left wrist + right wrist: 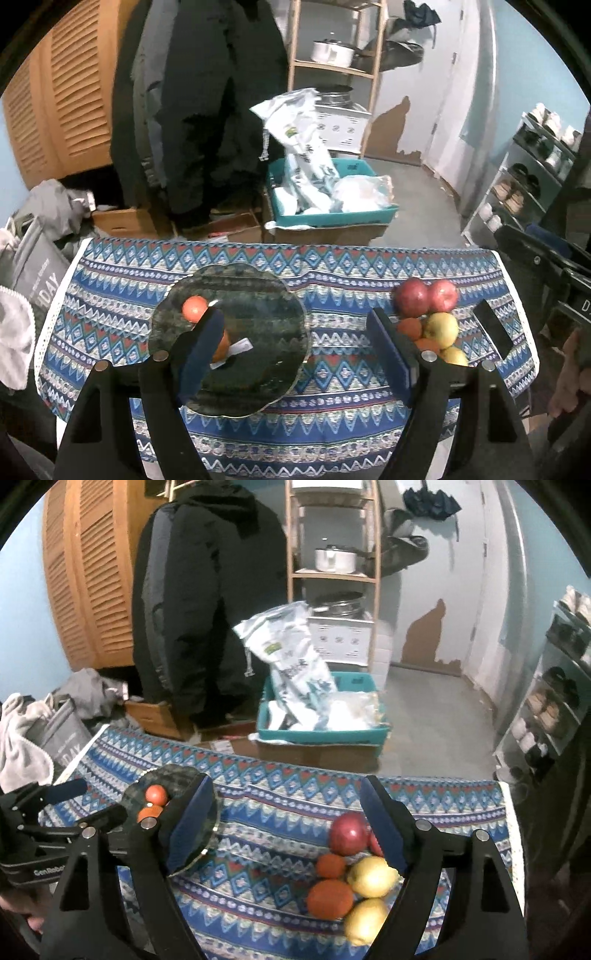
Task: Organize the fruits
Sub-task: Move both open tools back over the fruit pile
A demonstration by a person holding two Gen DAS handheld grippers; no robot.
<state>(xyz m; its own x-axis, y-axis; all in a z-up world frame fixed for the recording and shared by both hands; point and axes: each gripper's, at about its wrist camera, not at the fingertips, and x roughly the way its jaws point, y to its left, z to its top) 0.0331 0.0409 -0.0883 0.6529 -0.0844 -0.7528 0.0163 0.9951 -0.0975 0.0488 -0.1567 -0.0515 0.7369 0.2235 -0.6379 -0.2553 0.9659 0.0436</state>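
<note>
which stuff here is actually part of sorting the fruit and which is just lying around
Part of the job:
- plate holding two oranges
- red apples
- yellow apples
- loose oranges
- left gripper and right gripper, both open

Lying about:
- teal bin of bags
- pot on the shelf
- shoe rack

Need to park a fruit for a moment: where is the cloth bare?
Bare patterned cloth lies between the dark scalloped glass plate and the pile of red apples, oranges and yellow apples. The pile side is crowded.
</note>
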